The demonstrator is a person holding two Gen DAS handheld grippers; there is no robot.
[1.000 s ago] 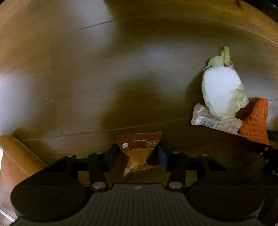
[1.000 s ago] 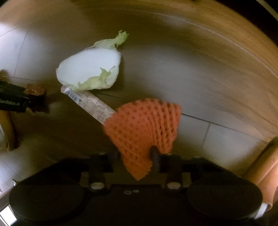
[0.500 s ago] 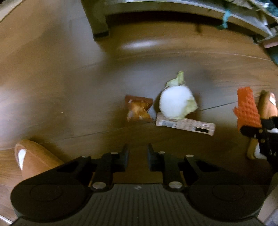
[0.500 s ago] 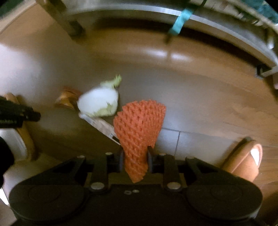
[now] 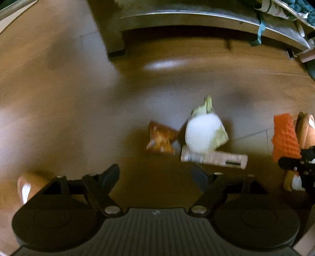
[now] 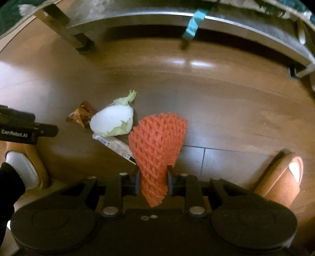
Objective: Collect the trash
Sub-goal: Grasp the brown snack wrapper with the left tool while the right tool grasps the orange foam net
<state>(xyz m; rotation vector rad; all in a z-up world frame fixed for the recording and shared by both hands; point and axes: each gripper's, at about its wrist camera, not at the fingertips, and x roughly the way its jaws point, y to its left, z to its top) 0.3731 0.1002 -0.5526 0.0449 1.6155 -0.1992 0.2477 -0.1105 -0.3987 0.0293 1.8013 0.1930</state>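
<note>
Trash on floor, left wrist view: three loose pieces are counted, an orange snack wrapper (image 5: 160, 140), a cabbage piece (image 5: 204, 134) just beside it, and a pale bar wrapper (image 5: 214, 158) partly covered by the cabbage.
Left gripper (image 5: 157, 175): its jaws have just been opening and are spread wide; nothing is seen between them.
Open room, left wrist view: bare wooden floor (image 5: 59, 98) is shown left of the trash; a metal frame (image 5: 196, 16) closes the far edge.
Foam net (image 6: 157, 145), right wrist view: one orange net is pinched at its narrow end by the right gripper (image 6: 153, 181), whose jaws are set narrow.
Trash, right wrist view: the same three pieces are seen left of the net.
Slippers: two are counted, one (image 6: 279, 173) at the right and one (image 6: 23, 165) at the left.
</note>
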